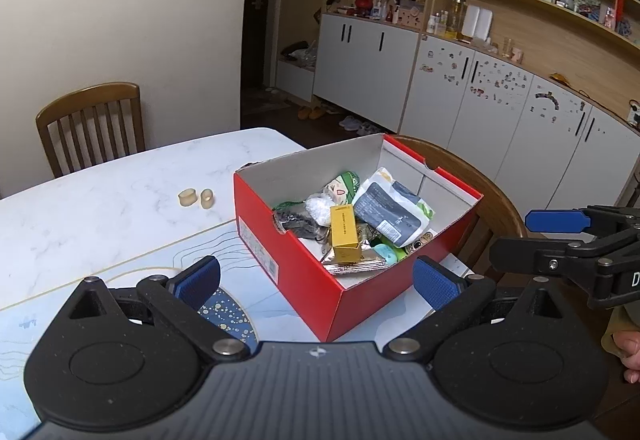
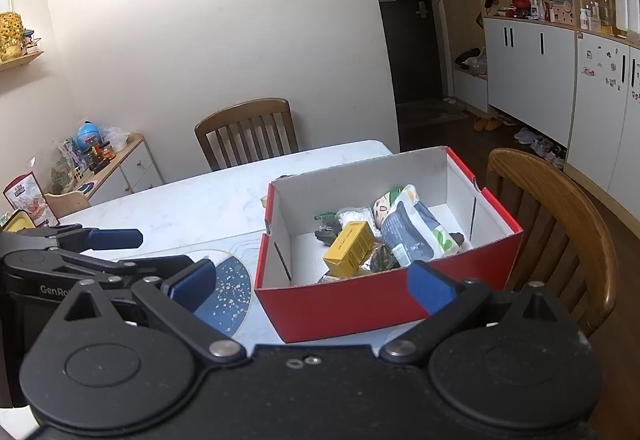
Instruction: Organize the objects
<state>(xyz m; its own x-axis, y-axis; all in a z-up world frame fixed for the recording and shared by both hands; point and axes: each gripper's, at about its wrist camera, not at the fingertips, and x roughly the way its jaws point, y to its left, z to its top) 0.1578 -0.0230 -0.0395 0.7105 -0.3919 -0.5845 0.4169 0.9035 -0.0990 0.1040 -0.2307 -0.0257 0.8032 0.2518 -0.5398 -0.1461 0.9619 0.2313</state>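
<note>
A red cardboard box [image 1: 304, 280] stood on the marble table [image 1: 100, 208], near the edge by a wooden chair [image 2: 560, 224], and served as the collecting bin: a yellow carton [image 1: 345, 236], a grey-and-white pouch [image 1: 390, 206], a small green item [image 1: 386, 254] and other loose sachets lay heaped against its near wall, apparently dropped in without arrangement. Two small beige rings [image 1: 196, 198] sat side by side on the bare table, just left of the box and apart from it; they were judged to be the items not yet gathered. The left tongs [image 1: 316, 282] hovered above the patterned mat [image 1: 228, 308], short of the box's near corner, blue pads wide apart and holding nothing. The right tongs [image 2: 312, 286] hung level beside them, aimed at the box's long red side, likewise spread and empty. Each tool appeared at the edge of the other's view, showing that the two were held close together, both pitched slightly downward toward the box. The person's hand [image 1: 630, 356] was partly visible at the frame edge.
</note>
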